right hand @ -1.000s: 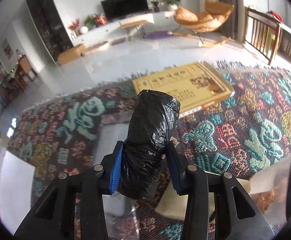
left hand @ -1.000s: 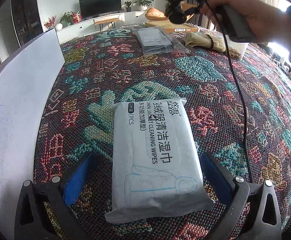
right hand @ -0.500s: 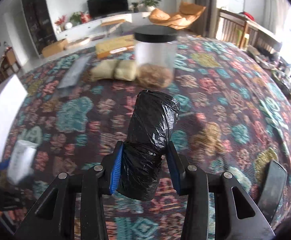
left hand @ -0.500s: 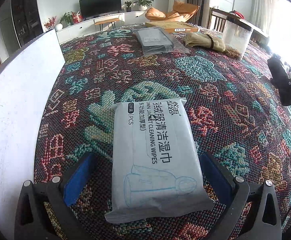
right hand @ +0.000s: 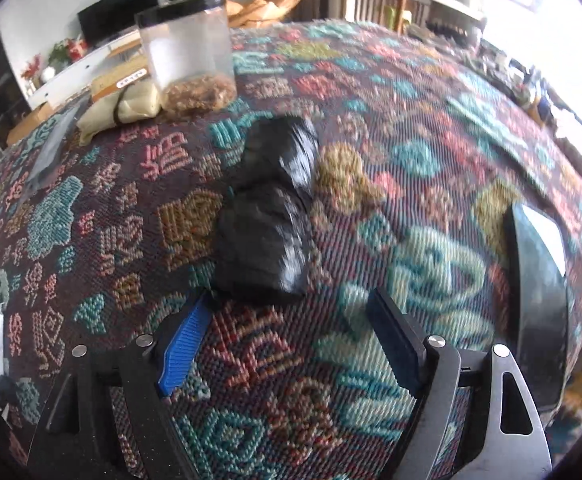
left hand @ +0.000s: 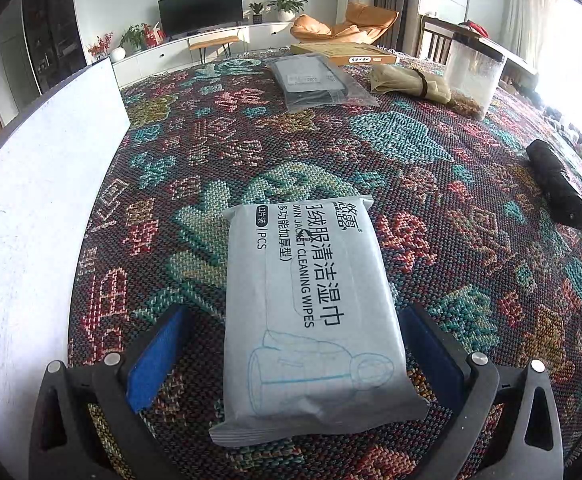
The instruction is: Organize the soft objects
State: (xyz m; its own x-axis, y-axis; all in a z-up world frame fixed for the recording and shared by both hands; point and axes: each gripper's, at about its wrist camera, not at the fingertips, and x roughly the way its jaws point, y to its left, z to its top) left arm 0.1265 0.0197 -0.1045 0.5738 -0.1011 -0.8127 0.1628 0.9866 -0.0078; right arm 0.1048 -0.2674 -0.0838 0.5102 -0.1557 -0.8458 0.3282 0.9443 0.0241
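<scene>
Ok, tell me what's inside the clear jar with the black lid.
The clear jar holds a shallow layer of brownish crumbly bits at its bottom; the upper part looks empty, frosted. What the bits are cannot be told, and the lid hides the top.

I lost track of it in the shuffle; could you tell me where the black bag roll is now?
The black bag roll lies on the patterned cloth just beyond the open right gripper, nearer than the jar.

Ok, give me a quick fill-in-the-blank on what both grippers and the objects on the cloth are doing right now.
1. The right gripper, its jaws just opened, has the black bag roll lying ____ on the patterned cloth.
2. The wipes pack lies between the ____ gripper's open jaws.
3. The clear jar has a ____ lid.

Missing words: free; left; black
</scene>
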